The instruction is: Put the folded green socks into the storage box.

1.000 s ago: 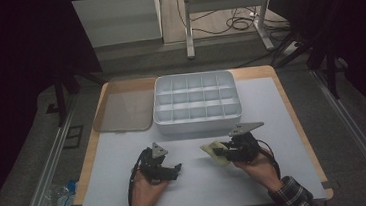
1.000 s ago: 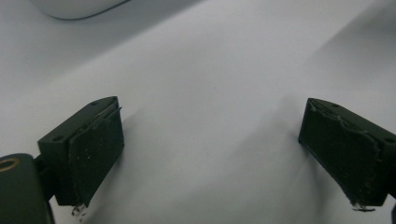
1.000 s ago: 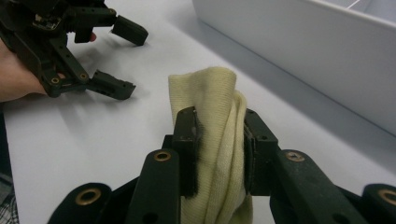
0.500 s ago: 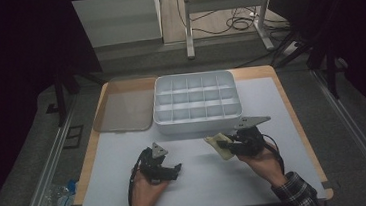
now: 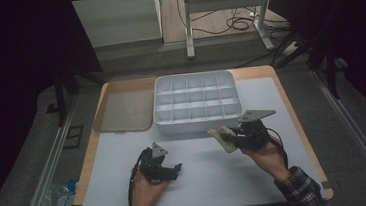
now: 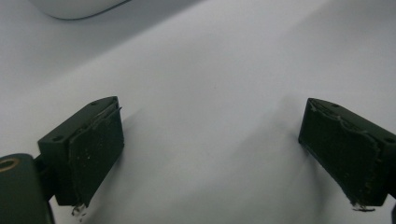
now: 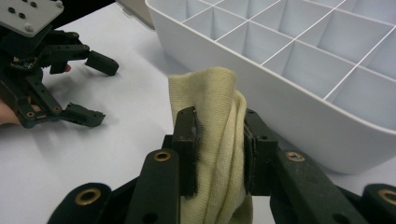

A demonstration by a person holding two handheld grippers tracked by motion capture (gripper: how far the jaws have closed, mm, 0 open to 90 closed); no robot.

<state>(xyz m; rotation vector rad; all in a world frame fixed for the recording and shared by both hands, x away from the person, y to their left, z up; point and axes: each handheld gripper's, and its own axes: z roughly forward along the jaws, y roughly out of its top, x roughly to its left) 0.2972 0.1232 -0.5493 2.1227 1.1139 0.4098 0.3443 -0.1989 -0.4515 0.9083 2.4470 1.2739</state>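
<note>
Lifted slightly since a second ago, the right gripper [image 5: 230, 138] holds a folded pale-yellow cloth [image 7: 215, 140] clamped between its jaws, just beside the front wall of the white compartment box [image 5: 196, 123]. Left gripper [image 5: 176, 170] rests on the white mat [image 5: 218, 180], jaws spread wide with nothing between them.

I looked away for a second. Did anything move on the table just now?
The right claw, shut on the pale yellow knitted cloth, lifted a little and drifted right, beside the white plastic box with many compartments. The left claw stayed open and resting on the white table mat. The box and the clear flat lid did not move.
</note>
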